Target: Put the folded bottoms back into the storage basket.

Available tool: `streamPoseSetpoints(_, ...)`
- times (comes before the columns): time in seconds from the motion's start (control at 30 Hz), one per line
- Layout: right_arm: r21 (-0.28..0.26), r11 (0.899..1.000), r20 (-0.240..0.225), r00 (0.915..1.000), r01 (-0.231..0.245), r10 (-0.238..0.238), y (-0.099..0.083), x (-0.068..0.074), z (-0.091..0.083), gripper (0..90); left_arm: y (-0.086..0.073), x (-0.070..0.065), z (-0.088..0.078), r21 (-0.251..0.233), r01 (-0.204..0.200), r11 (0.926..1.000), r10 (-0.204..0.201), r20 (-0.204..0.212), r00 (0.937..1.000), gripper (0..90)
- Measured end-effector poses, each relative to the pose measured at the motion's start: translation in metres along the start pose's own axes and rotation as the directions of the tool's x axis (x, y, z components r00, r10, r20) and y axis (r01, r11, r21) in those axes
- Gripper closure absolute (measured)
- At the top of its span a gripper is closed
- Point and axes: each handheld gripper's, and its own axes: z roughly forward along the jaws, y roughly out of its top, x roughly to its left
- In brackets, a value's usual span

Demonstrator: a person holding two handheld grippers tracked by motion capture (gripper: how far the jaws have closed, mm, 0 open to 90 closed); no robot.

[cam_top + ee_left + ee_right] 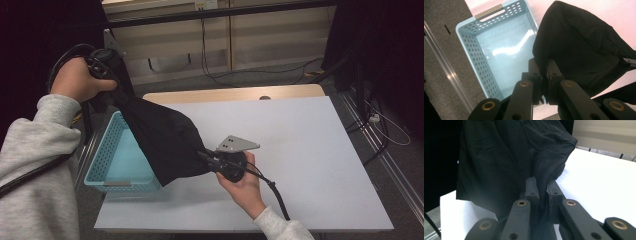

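A black cloth [165, 137] hangs stretched between my two grippers above the left part of the white table [310, 150]. My left gripper [121, 97] is raised at the upper left and shut on the cloth's top edge; in the left gripper view its jaws pinch the cloth [579, 50] at the gripper [543, 66]. My right gripper [204, 156] is low over the table, shut on the cloth's lower corner; in the right gripper view the cloth [506, 157] is clamped in the gripper [543, 185]. Under the cloth stands an empty light blue basket [112, 160].
The basket [499, 47] has perforated walls and sits at the table's left edge, partly over the grey floor [280, 75]. A metal rail [380, 145] runs along the right side. Cables lie on the floor behind the table.
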Motion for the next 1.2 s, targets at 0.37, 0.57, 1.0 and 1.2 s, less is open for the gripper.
streamPoseSetpoints(0.37, -0.007, 1.000, -0.031, 0.9995, 0.008, -0.009, 0.012, 0.012, 0.012, 82.2, -0.007, 0.014, -0.013, -0.011, 0.027, 0.9996, -0.028, -0.007, 0.9996, 85.4)
streamPoseSetpoints(0.57, -0.010, 1.000, -0.038, 0.9993, 0.004, -0.004, 0.015, 0.016, 0.018, 82.2, -0.009, 0.022, -0.016, -0.007, 0.034, 0.9994, -0.034, -0.006, 0.9994, 85.3)
streamPoseSetpoints(1.0, -0.007, 1.000, -0.038, 0.9992, 0.013, -0.014, 0.020, 0.030, 0.029, 82.2, -0.008, 0.038, -0.016, 0.016, 0.050, 0.9986, -0.049, -0.012, 0.9987, 85.3)
streamPoseSetpoints(1.2, -0.012, 1.000, -0.048, 0.9989, 0.004, -0.005, 0.019, 0.034, 0.036, 82.2, -0.014, 0.044, -0.021, 0.003, 0.058, 0.9983, -0.058, -0.008, 0.9983, 85.3)
